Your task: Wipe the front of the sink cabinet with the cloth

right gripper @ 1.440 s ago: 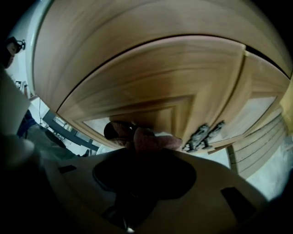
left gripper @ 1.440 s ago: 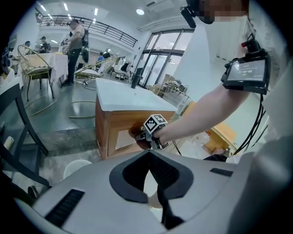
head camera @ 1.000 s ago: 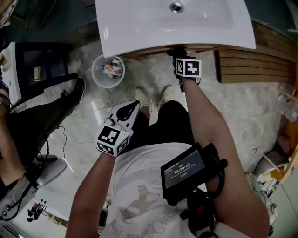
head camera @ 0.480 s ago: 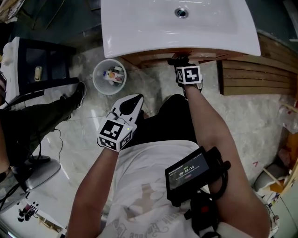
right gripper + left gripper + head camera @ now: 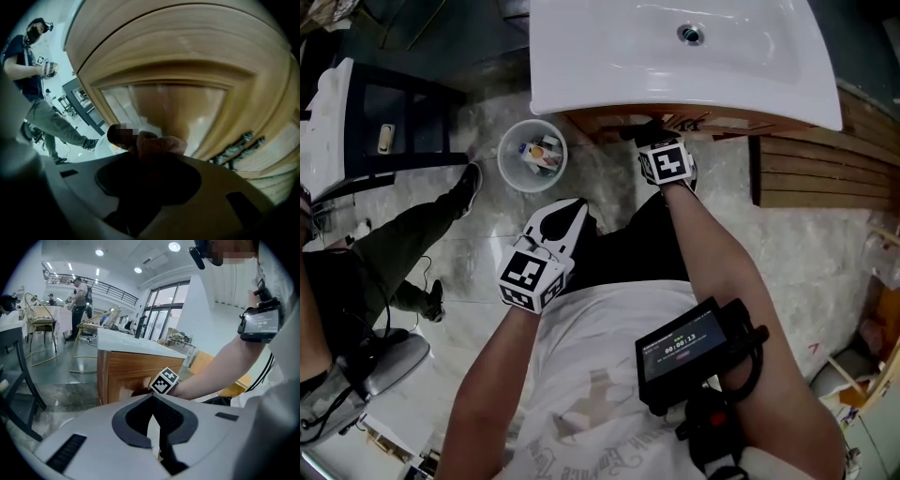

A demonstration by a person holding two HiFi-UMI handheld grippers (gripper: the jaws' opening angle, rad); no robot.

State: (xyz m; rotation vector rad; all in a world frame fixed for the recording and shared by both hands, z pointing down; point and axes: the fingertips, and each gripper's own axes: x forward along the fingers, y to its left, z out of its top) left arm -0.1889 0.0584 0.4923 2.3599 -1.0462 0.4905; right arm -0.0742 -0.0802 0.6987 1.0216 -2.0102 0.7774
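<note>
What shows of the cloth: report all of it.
The cloth is a small bunched wad, pinkish-tan, with a fuzzy, terry-like nap. The right claw is shut on it, so only a rounded lump sticks out past the jaw tips. It sits right up against the glossy wooden front of the sink cabinet, apparently touching it. The rest is hidden between the dark jaws.
</note>
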